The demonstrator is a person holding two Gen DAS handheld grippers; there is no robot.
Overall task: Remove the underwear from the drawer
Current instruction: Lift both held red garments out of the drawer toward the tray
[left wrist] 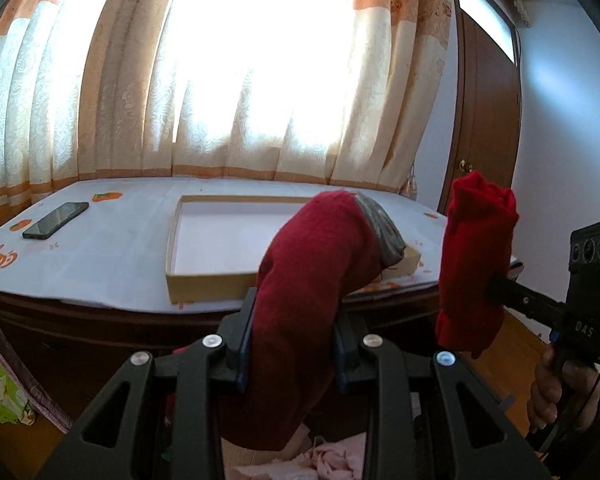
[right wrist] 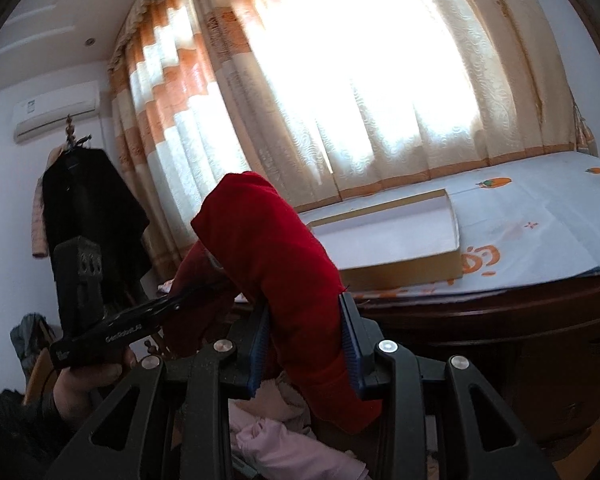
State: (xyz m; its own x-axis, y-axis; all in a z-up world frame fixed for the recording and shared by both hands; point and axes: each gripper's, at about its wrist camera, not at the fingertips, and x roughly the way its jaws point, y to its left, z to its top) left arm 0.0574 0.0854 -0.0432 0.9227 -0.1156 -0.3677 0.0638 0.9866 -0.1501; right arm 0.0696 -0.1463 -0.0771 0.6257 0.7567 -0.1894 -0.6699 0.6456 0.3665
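Straight ahead the shallow cardboard box [left wrist: 204,276] is sitting open and bare inside, its low walls hardly blocking entry from above. A phone [left wrist: 55,220] is lying well left of it, leaving open tabletop [left wrist: 112,248] between them.

The drawer itself is cut off below, just pink clothes [right wrist: 300,444] peeking out, and red underwear [left wrist: 300,320] hides the box's near corner [left wrist: 410,258].

Sunlit patterned curtains [left wrist: 228,80] back a cloth-covered dark wood table [left wrist: 112,240] beside a brown door [left wrist: 488,112].
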